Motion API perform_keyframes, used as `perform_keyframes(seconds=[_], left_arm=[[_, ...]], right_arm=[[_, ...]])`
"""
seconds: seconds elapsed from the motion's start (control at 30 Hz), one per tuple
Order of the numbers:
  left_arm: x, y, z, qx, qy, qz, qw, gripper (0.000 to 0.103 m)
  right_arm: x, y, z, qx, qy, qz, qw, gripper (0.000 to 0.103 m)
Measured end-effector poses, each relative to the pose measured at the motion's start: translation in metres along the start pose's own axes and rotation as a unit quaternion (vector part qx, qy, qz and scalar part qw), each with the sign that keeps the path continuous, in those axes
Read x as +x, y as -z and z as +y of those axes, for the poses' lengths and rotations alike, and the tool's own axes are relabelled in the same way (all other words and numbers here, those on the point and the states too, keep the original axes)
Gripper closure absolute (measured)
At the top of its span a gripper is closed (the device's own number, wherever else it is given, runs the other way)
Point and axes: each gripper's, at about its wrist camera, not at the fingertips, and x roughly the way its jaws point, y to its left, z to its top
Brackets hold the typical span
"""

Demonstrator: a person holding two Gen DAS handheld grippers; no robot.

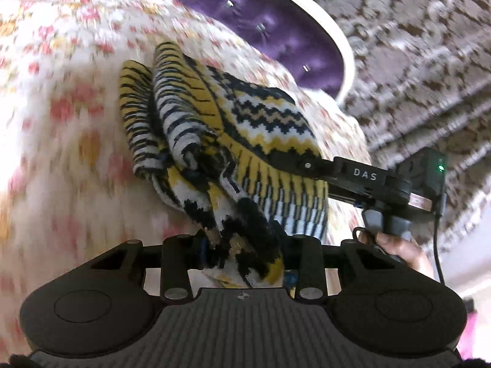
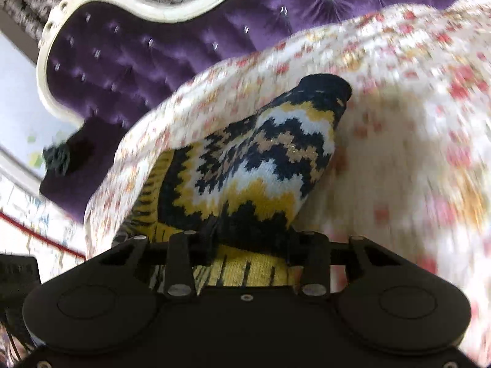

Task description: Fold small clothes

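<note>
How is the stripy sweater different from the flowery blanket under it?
The sweater is yellow, black and white with zigzags and stripes; the blanket is cream with pink and orange flowers. The sweater is small and bunched up, pinched by both tools; the blanket is big, spread out and not gripped. Both are soft cloth.

Black gripper point(image 1: 310, 165) w/ silver screws, "DAS" marking, green LED, black cable.

A floral bedspread point(image 1: 61, 98) spreads ahead of and beneath the fingers. Beyond it stands a purple tufted headboard point(image 2: 129, 49) with a white frame point(image 2: 147, 12), against patterned wallpaper point(image 1: 423, 46).
</note>
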Motion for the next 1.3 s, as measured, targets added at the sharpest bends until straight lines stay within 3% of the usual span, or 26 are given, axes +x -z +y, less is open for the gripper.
perform_keyframes(seconds=[0.33,0.4,0.53,0.73,0.87,0.97,1.17,1.3], left_arm=[[-0.054,0.117,-0.011,-0.001,0.033,0.048,0.9983,0.067],[-0.061,0.137,-0.009,0.005,0.01,0.043,0.999,0.067],[-0.074,0.16,-0.011,0.043,-0.071,0.007,0.9965,0.065],[-0.106,0.165,-0.036,0.087,-0.127,-0.077,0.9851,0.065],[-0.119,0.153,-0.059,0.125,-0.144,-0.144,0.971,0.051],[-0.106,0.144,-0.074,0.163,-0.167,-0.169,0.9576,0.049],[-0.058,0.131,-0.072,0.18,-0.203,-0.153,0.9502,0.047],[-0.038,0.133,-0.045,0.173,-0.26,-0.125,0.9417,0.042]], right_arm=[[-0.066,0.109,0.027,-0.004,-0.015,0.063,0.998,0.051],[-0.074,0.126,0.035,-0.012,-0.016,0.068,0.997,0.046],[-0.087,0.151,0.047,-0.04,0.008,0.049,0.998,0.031],[-0.112,0.18,0.061,-0.056,0.035,-0.012,0.998,0.024],[-0.129,0.184,0.064,-0.042,0.038,-0.06,0.997,0.017],[-0.136,0.182,0.064,-0.042,0.06,-0.096,0.993,0.014],[-0.134,0.173,0.055,-0.039,0.125,-0.134,0.982,0.014],[-0.128,0.166,0.052,-0.04,0.154,-0.146,0.976,0.014]])
